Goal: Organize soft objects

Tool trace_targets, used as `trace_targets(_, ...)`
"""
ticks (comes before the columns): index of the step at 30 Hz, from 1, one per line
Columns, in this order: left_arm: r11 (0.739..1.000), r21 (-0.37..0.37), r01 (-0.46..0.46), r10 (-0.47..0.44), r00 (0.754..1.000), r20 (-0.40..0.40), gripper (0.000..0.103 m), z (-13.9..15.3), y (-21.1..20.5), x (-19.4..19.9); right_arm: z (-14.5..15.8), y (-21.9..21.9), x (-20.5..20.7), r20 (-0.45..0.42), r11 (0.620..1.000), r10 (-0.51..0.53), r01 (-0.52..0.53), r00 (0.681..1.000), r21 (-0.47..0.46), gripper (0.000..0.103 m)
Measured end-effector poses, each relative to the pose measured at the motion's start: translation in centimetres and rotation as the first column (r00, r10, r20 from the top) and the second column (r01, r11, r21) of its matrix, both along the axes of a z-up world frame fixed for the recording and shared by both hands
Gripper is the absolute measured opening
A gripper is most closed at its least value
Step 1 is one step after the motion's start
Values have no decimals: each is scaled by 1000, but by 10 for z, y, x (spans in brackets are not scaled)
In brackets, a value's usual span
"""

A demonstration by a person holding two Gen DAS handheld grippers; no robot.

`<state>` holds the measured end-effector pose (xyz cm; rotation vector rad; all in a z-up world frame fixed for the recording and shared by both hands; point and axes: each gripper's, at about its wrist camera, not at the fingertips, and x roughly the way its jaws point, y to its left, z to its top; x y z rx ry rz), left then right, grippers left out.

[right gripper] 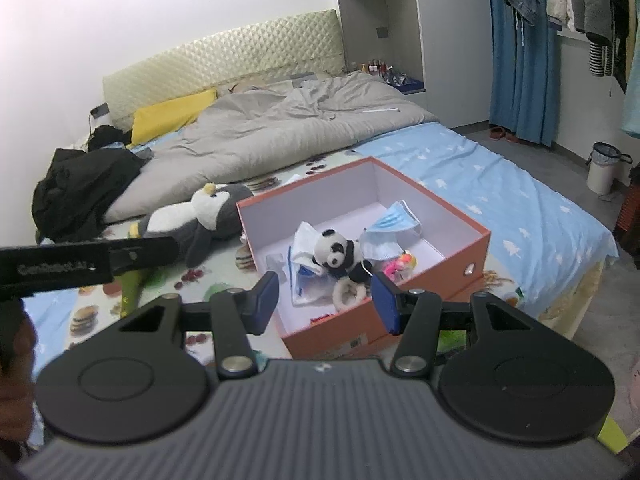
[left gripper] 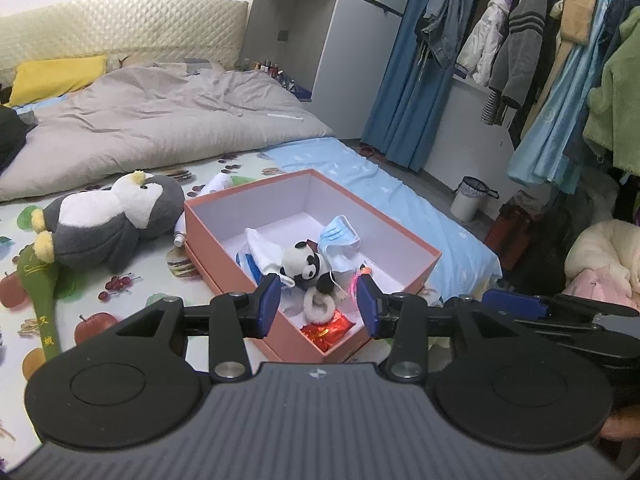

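While hovering apart over the open orange cardboard box, both empty. Left gripper and right gripper half spread. Small plush panda inside

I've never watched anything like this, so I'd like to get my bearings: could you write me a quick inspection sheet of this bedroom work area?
Surface: fruit-printed bed sheet, blue star-printed sheet beside it.
Job's things: open orange cardboard box on the bed holds a small panda plush, blue face masks, a fluffy white ring and a red foil packet; big grey penguin plush lies outside, left of it.
Clutter: grey duvet, yellow pillow, black clothing.
Grippers: left claw and right claw open, empty, short of the box.
Cables: nothing seen.
Surroundings: hanging clothes, blue curtain, white bin.
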<state>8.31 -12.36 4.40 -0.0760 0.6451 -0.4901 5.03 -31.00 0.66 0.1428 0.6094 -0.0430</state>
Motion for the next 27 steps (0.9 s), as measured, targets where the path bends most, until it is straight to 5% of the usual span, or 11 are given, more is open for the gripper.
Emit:
trace_targets(10, 1000, 14, -5, 5, 1000, -3, 63, -12, -2, -13, -11, -4, -10, 3, 1000, -17, 17, 1000, -14, 54)
trace_targets(27, 999, 27, -29, 30, 999, -29, 65, -30, -2, 0, -17, -7, -9, -8, 1000, -24, 24, 1000, -19, 54)
